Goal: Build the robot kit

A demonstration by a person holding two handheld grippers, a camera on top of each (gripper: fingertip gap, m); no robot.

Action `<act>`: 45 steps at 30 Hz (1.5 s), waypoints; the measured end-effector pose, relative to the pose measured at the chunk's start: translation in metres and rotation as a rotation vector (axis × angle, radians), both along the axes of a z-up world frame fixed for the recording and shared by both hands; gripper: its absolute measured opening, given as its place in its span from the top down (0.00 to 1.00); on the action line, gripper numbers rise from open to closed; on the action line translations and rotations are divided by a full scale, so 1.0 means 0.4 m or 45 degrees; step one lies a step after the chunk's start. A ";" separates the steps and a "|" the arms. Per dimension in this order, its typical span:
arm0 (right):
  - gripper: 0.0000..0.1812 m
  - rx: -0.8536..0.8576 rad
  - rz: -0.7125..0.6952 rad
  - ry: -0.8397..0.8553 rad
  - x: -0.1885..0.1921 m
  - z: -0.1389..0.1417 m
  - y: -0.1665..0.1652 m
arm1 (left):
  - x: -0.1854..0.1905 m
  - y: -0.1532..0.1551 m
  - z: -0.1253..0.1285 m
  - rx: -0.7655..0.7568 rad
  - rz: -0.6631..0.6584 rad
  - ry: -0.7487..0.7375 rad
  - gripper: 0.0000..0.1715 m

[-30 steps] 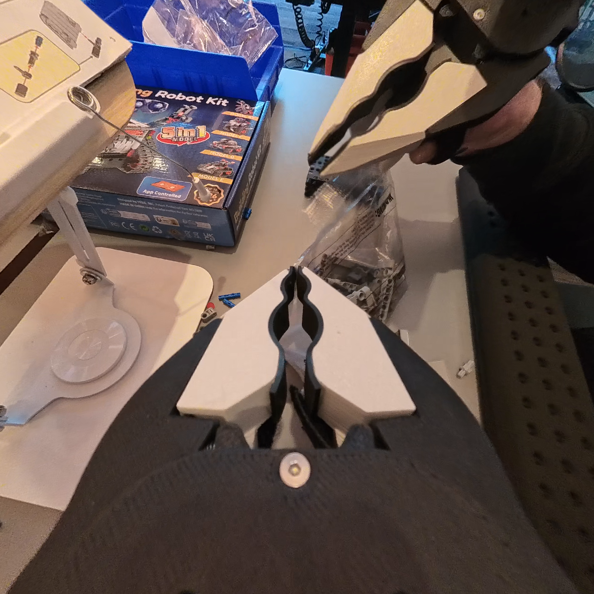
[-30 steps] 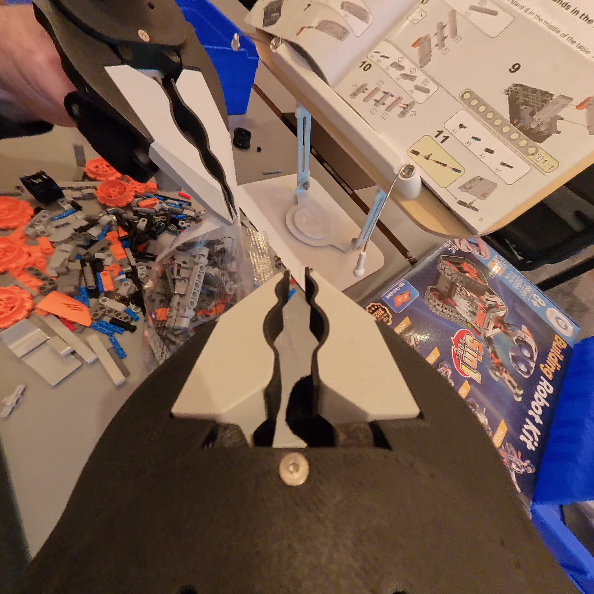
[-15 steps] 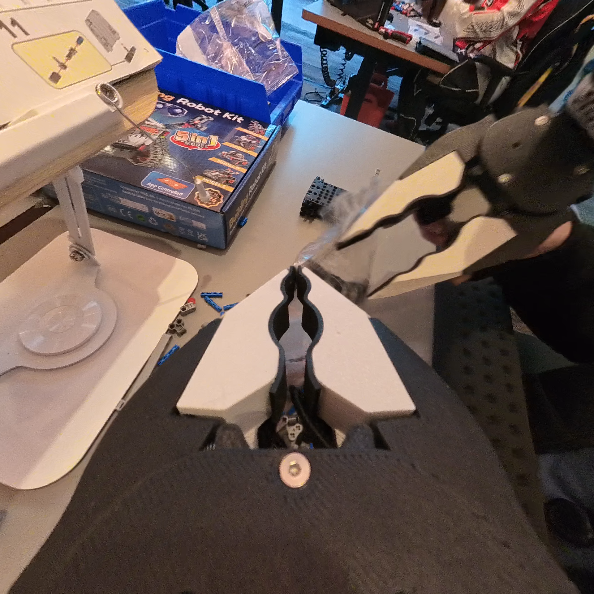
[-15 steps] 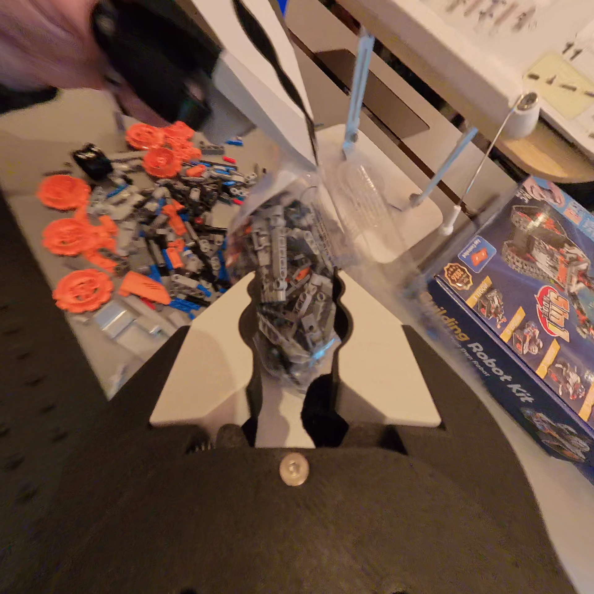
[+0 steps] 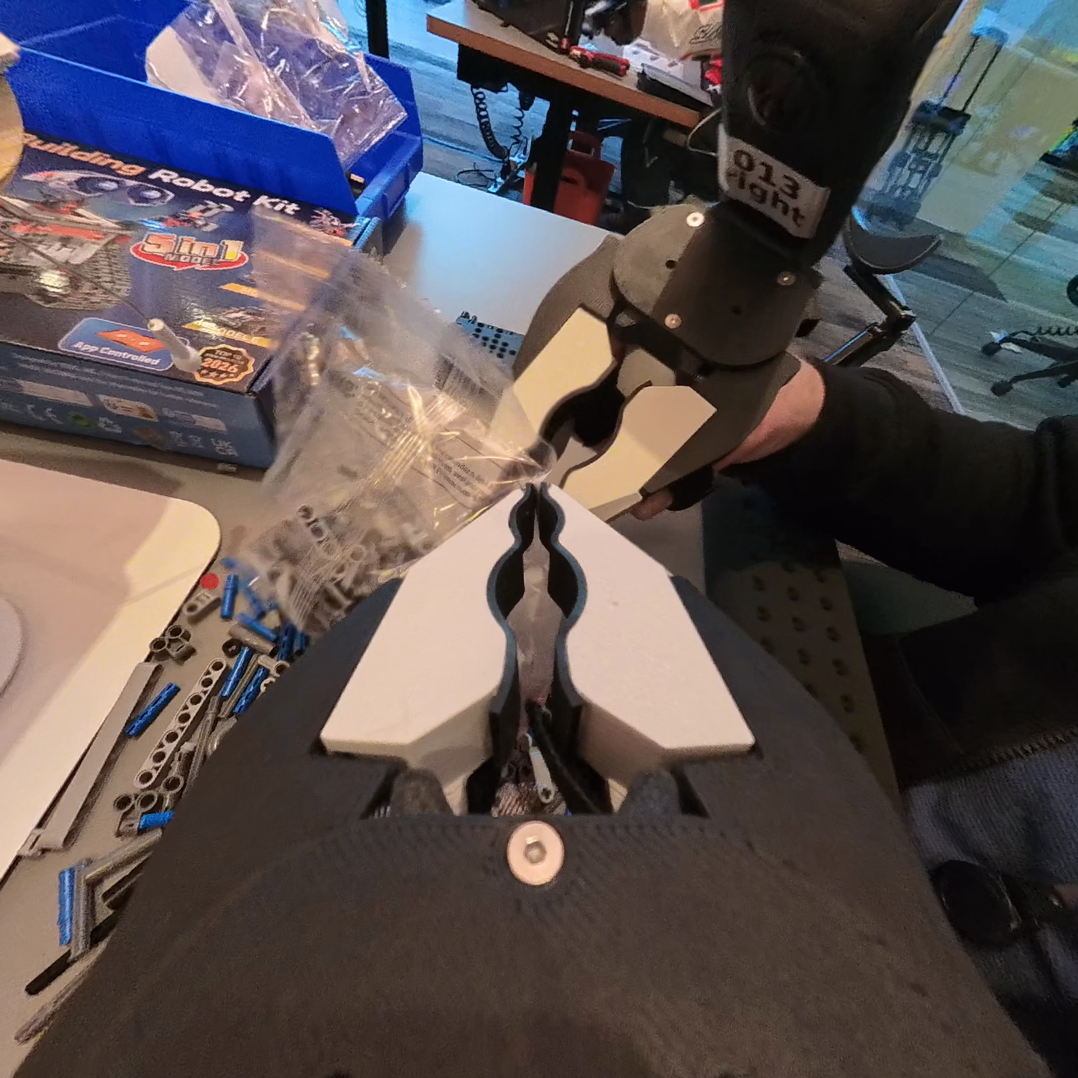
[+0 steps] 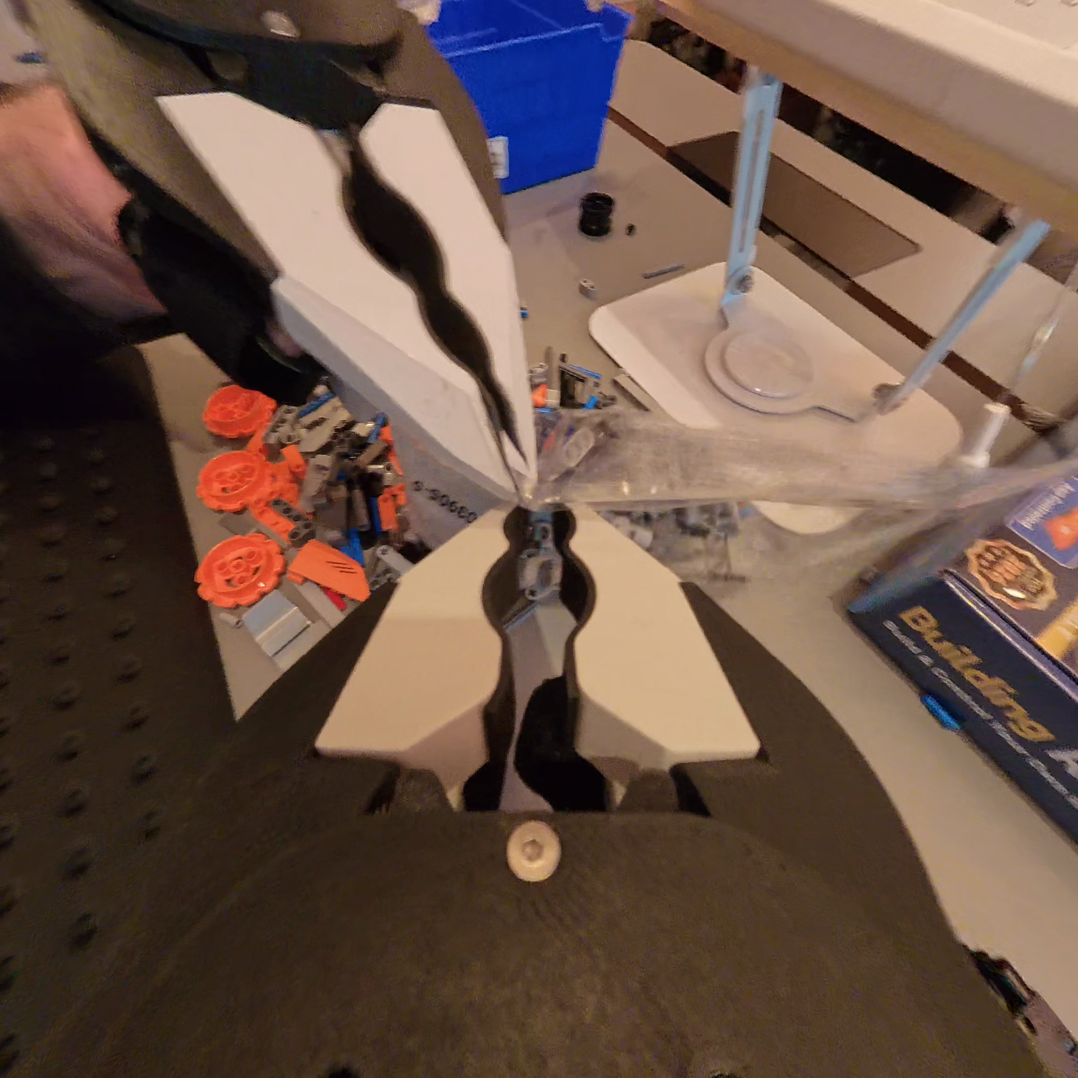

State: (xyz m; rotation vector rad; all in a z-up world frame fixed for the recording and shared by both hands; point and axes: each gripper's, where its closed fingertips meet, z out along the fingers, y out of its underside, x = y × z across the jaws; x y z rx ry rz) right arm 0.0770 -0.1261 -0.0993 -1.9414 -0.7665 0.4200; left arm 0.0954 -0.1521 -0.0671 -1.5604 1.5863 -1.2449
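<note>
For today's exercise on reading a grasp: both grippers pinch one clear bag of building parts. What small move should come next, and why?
Probably ease the two grippers slightly apart. The left gripper and right gripper are both shut on the same edge of the plastic bag, tips nearly touching, with parts still inside and loose pieces lying beneath.

left gripper [image 5: 535, 496] closed; right gripper [image 6: 538, 516] closed, tips meeting

Motion blurs the clear plastic bag [image 6: 758, 466]; the blue kit box [image 5: 134, 303] runs off the frame edge.
</note>
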 end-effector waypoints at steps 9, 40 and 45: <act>1.00 0.075 0.095 0.106 0.001 0.037 -0.023 | -0.061 0.006 0.100 -0.007 -0.111 -0.167 0.87; 1.00 0.115 0.253 0.077 0.035 0.041 -0.094 | -0.122 0.041 -0.021 0.459 -0.091 -0.028 1.00; 1.00 0.108 0.279 0.116 0.041 0.040 -0.111 | -0.131 0.028 -0.043 0.433 -0.101 -0.036 1.00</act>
